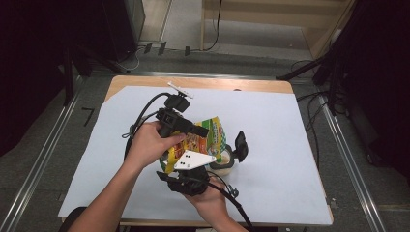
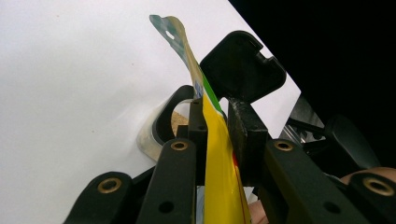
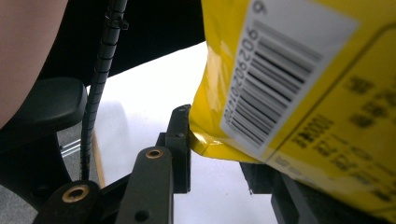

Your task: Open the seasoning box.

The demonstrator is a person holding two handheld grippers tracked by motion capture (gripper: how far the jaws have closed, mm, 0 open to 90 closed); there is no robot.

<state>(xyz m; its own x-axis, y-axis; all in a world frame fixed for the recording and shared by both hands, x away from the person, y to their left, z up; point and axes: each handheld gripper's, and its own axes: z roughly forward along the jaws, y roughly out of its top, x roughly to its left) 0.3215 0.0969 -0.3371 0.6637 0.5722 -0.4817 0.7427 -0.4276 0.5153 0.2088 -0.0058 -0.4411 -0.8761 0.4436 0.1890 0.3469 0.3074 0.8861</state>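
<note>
A yellow and green snack bag (image 1: 211,136) is held above the white sheet. My left gripper (image 1: 202,131) reaches in from the left, and in the left gripper view (image 2: 217,116) its jaws are shut on the bag (image 2: 219,172), seen edge-on. My right gripper (image 1: 183,166) comes up from the near side under its white three-cornered plate. In the right gripper view (image 3: 215,149) the bag's barcoded lower corner (image 3: 280,84) sits between the jaws and touches the left pad (image 3: 181,135). The other jaw is mostly hidden behind the bag.
A pale round container (image 1: 225,163) with a black rim and an upright black flap (image 1: 241,145) stands just right of the bag; brown contents show inside it (image 2: 177,120). White paper (image 1: 270,121) covers the wooden table. Cables trail from both grippers.
</note>
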